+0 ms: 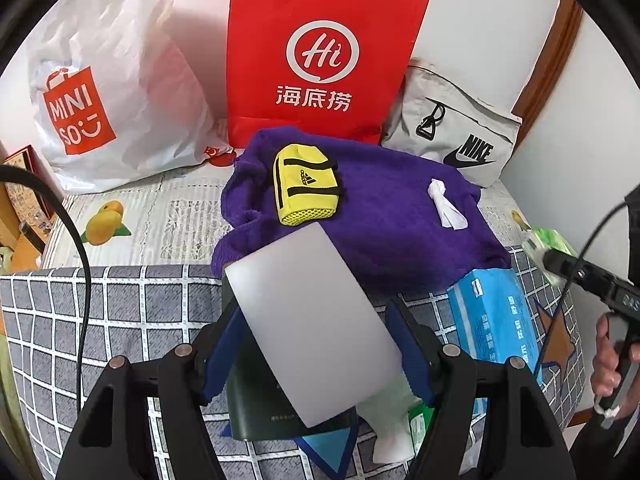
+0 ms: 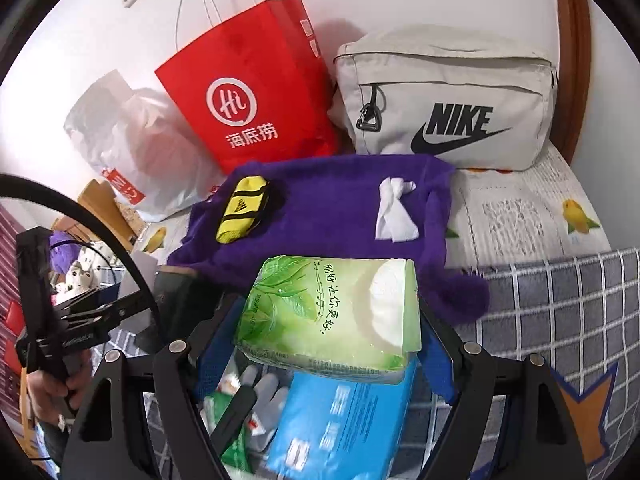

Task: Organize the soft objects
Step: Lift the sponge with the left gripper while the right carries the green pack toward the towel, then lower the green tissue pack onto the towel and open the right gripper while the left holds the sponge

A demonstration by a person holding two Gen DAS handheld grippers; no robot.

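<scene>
Currently the left hand-held gripper (image 1: 316,334) pinches a frosted white pack (image 1: 310,320) above the bed's grey checked cover (image 1: 120,312). The right hand-held gripper (image 2: 326,320) pinches a green tissue pack (image 2: 332,312), over a blue pack (image 2: 344,428). Beyond both, a purple towel (image 2: 328,208) carries a yellow pouch (image 2: 242,208) and a knotted white tissue (image 2: 394,212).

Left wrist: looks steeply down, close over the bed | Right wrist: same tilt, from further right | Shared: purple towel (image 1: 400,216) (image 2: 332,208), red paper bag (image 1: 320,60) (image 2: 248,92), grey Nike bag (image 1: 452,136) (image 2: 448,96), wall behind.
</scene>
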